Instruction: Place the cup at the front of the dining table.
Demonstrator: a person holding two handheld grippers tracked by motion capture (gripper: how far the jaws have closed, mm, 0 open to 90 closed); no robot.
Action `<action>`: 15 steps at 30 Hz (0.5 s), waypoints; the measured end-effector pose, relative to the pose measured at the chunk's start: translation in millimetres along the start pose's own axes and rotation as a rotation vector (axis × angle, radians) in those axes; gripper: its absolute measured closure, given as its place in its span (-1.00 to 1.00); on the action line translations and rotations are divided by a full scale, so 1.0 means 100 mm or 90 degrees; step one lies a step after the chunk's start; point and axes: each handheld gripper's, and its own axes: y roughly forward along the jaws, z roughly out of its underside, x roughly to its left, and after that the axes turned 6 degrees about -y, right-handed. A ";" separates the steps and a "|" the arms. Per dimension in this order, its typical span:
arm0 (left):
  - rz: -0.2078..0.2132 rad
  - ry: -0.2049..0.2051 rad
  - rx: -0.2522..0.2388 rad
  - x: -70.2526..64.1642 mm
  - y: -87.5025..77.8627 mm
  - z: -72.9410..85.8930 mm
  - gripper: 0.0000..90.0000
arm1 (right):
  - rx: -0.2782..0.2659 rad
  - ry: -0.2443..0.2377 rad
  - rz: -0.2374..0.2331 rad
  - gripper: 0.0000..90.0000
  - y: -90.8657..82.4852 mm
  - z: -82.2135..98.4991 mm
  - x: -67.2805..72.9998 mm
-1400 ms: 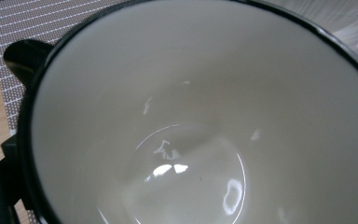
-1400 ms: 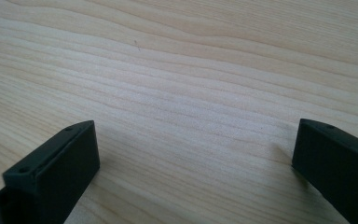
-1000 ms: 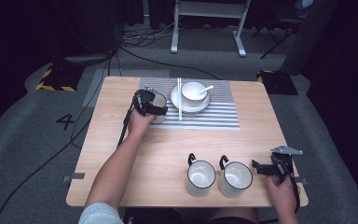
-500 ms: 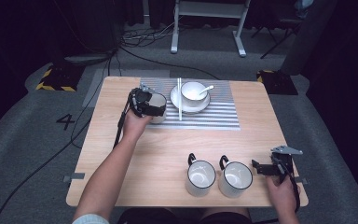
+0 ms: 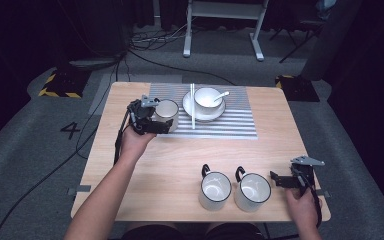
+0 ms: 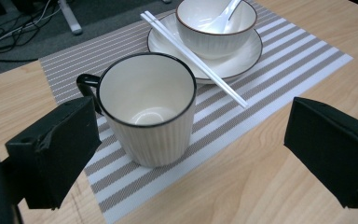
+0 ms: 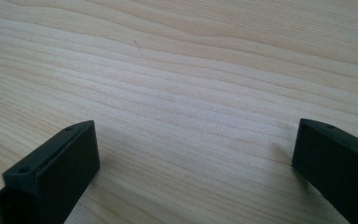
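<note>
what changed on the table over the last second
The left tool pulled back toward the person and to the left, off the white ribbed mug on the striped placemat; its jaws now stand open, the mug let go and upright. Unchanged: the right tool, the two black-rimmed mugs, and the bowl with spoon.

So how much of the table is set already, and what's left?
One cup already stands on the striped mat, beside the plate with its bowl, spoon and chopsticks. The left gripper sits open next to that cup, holding nothing. Two more cups wait near the front edge by the open right gripper, probably next.
</note>
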 end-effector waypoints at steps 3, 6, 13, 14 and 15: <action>0.008 0.005 -0.004 -0.01 -0.14 0.05 -0.92 | 0.000 0.000 0.000 -0.98 0.00 0.00 0.00; 0.011 0.004 -0.019 -0.01 -0.26 0.10 -0.92 | 0.000 0.000 0.000 -0.98 0.00 0.00 0.00; 0.032 0.043 -0.017 -0.02 -0.49 0.20 -0.93 | 0.000 0.000 0.000 -0.98 0.00 0.00 0.00; 0.035 0.050 -0.014 -0.02 -0.52 0.20 -0.93 | 0.000 0.000 0.000 -0.98 0.00 0.00 0.00; 0.038 0.038 -0.019 -0.04 -0.54 0.22 -0.94 | 0.000 0.000 0.000 -0.98 0.00 0.00 0.00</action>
